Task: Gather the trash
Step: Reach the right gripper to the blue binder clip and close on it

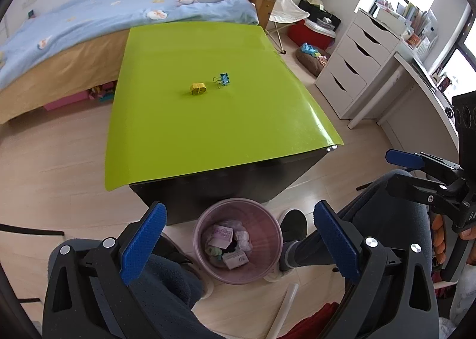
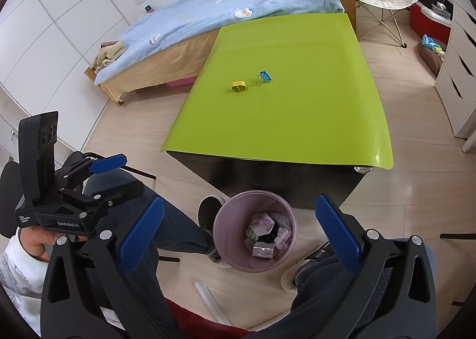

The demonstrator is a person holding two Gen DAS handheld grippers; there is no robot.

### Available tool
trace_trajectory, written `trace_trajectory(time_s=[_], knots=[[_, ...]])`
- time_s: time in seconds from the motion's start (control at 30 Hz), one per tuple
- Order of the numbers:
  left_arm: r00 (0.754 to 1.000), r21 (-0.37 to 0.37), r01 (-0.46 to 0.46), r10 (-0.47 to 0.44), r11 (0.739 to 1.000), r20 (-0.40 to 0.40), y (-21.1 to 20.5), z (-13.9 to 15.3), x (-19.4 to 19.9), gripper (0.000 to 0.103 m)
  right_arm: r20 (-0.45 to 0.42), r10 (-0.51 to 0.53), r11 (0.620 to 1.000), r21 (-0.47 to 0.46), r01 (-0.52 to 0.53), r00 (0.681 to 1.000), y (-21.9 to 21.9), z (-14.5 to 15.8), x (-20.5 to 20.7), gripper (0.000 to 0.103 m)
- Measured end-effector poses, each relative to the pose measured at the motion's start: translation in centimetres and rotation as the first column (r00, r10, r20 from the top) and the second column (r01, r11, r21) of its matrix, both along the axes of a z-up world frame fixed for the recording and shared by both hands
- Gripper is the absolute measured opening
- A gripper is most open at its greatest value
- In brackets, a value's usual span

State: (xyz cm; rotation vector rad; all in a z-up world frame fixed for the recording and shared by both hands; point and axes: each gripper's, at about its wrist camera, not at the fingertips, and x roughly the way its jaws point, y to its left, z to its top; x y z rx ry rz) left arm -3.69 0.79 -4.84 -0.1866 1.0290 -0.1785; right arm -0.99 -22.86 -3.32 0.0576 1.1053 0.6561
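Left gripper [image 1: 238, 242]: the blue-padded fingers [image 1: 142, 242] are spread wide with nothing between the pads; it hangs above the bin and points down at its open mouth. In the right wrist view it shows at the left [image 2: 119, 173], seen side-on.
Left hand [image 2: 34, 242]: bare, in a white patterned sleeve, wrapped round the grip of that gripper.
Yellow binder clip [image 1: 197, 88]: lies near the middle of the green tabletop, its long axis running roughly left to right.
Blue binder clip [image 1: 222, 79]: just right of the yellow one and apart from it, its wire handles pointing left toward the yellow clip.
Green tabletop [image 1: 184, 130]: a glossy sheet over a dark table, its near edge overhanging above the bin.
Pink waste bin [image 1: 276, 237]: stands upright on the wooden floor between the person's feet, just in front of the table, mouth facing up.
Trash [image 1: 227, 245]: small pale cartons and crumpled wrappers lie in the bottom of the bin; the cartons lie at differing angles.
Right gripper [image 2: 238, 236]: fingers [image 2: 339, 236] spread wide, empty, also aimed down over the bin. It shows at the right edge of the left wrist view [image 1: 395, 173].
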Motion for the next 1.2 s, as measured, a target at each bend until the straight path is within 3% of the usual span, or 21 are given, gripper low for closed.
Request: trace_trajectory(time_s=[0.43,0.73,1.0,1.2], knots=[[0.999,0.003,-0.035,0.034,0.999,0.029,2.2,0.7,3.1,0.095,0.026,0.019,1.000,-0.007,-0.019,0.999,2.1,0.7,3.9,0.100],[0.999,0.014,-0.038,0.037,0.999,0.035,3.6,0.8,6.8,0.095,0.021,0.048,0.998,-0.042,-0.047,0.999,5.4,0.4,9.7,0.100],[0.999,0.024,-0.042,0.041,0.999,0.034,4.3,0.5,9.4,0.095,-0.008,0.055,0.990,-0.126,-0.056,0.998,8.9,-1.8,16.3,0.100],[0.999,0.035,-0.045,0.044,0.998,0.020,4.7,-0.2,11.0,0.095,-0.078,0.039,0.985,-0.166,-0.051,0.996,11.3,-4.5,20.9,0.100]])
